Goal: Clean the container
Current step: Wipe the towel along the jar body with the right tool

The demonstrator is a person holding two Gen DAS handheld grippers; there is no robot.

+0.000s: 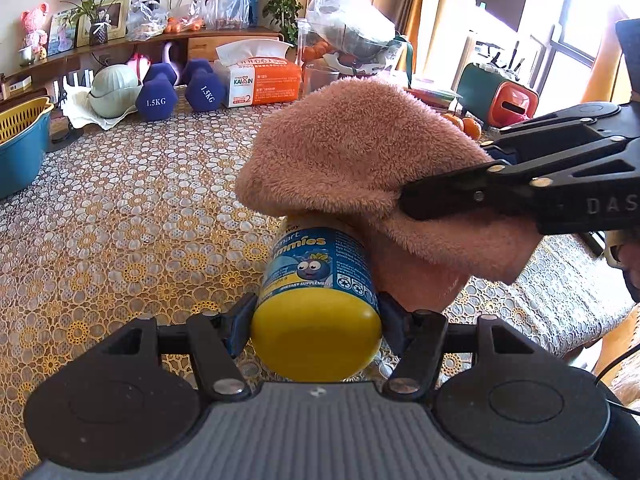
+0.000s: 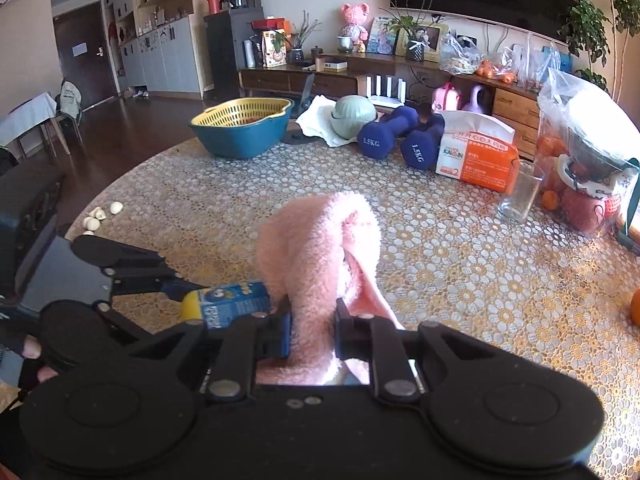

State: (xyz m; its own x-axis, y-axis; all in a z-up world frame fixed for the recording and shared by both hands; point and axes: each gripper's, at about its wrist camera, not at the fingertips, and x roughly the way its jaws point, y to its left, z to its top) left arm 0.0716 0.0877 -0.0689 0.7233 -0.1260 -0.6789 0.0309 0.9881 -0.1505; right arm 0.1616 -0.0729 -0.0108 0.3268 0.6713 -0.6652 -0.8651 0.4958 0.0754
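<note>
Gummies bottle (image 1: pixel 320 276) pinched at its yellow-capped end by the left gripper (image 1: pixel 316 320), one finger on each side, cap toward the camera, body lying level above the lace-patterned tablecloth (image 1: pixel 120 220). Far end of the bottle covered by a pink fluffy cloth (image 1: pixel 352 152), draped over it and hanging down its right side. Cloth clamped in the right gripper (image 2: pixel 314 316), fingers closed on a bunched fold, reaching in from the bottle's right. Beyond the bottle: two blue 1.5KG dumbbells (image 1: pixel 180 88), an orange tissue pack (image 1: pixel 260 80) beside them, and left of the bottle, a blue basin with a yellow strainer (image 1: pixel 20 136).
</note>
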